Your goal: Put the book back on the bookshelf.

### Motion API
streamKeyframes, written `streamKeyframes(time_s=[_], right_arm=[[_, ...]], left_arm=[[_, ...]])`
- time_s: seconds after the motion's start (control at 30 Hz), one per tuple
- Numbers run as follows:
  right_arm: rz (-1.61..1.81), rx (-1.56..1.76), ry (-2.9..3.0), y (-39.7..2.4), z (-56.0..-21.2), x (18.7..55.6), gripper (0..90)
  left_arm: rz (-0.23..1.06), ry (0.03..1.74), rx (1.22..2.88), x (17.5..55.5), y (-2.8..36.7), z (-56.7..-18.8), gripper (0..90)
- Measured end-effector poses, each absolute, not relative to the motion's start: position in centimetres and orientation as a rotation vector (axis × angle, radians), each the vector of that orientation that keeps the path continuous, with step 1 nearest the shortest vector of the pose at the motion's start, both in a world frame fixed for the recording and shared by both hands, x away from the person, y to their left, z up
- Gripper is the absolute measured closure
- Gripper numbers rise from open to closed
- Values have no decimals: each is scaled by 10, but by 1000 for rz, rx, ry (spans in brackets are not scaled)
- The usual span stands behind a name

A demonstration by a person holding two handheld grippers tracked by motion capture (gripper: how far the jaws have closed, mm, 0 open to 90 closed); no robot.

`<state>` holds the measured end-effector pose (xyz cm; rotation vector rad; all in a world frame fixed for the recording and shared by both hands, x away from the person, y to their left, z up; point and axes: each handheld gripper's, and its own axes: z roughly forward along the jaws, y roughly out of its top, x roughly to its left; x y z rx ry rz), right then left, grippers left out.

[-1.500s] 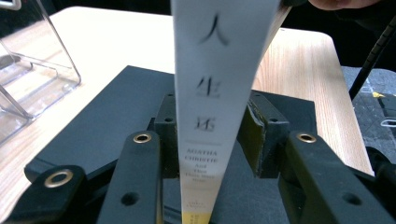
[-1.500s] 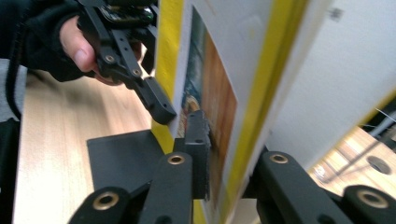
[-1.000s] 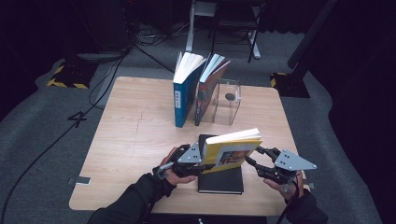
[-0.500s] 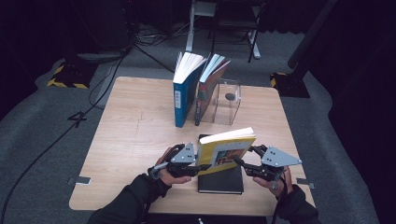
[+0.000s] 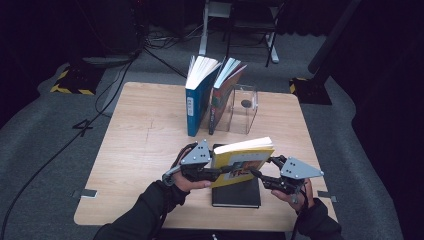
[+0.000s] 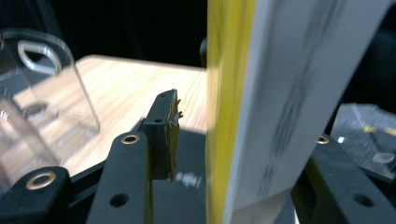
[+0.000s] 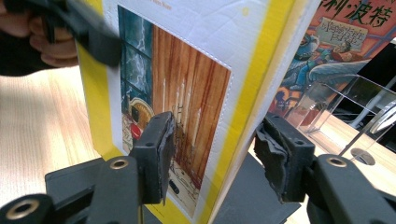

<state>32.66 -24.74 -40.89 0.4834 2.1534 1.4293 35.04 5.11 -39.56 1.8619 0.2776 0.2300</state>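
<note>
Yellow covers mark the book (image 5: 241, 162) held upright between the two grippers, above a black book (image 5: 236, 192) lying flat at the near edge of the table (image 5: 135, 150). From the high view its white page edge faces up and a picture panel shows on the cover turned toward the person.

The left gripper (image 5: 222, 171) has just been opening: in the left gripper view the yellow cover and blurred pages (image 6: 261, 107) stand between the jaws, with a clear gap beside the visible pad (image 6: 163, 135). The right gripper (image 5: 256, 173) straddles the opposite edge; its own view shows the cover art (image 7: 177, 112) in close detail, one pad (image 7: 159, 154) against the cover, the other (image 7: 275, 154) just off the book, so whether it grips I cannot tell. Behind stand an orange illustrated book (image 7: 336, 42) and a clear acrylic stand (image 7: 336, 112).
</note>
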Motion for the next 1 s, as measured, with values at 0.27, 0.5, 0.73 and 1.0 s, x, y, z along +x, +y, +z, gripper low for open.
streamKeyframes(time_s=[0.27,0.5,0.73,1.0], right_arm=[[1420,479,2156,-247,-409,326,468],[1412,482,2151,-249,-408,325,440],[1376,496,2170,-258,-409,325,368],[1311,580,2190,-280,-414,330,327]], left_arm=[[216,254,1850,354,40,-384,584],[241,241,1871,354,33,-373,702],[244,266,1873,356,33,-372,736],[295,279,1885,359,29,-367,746]])
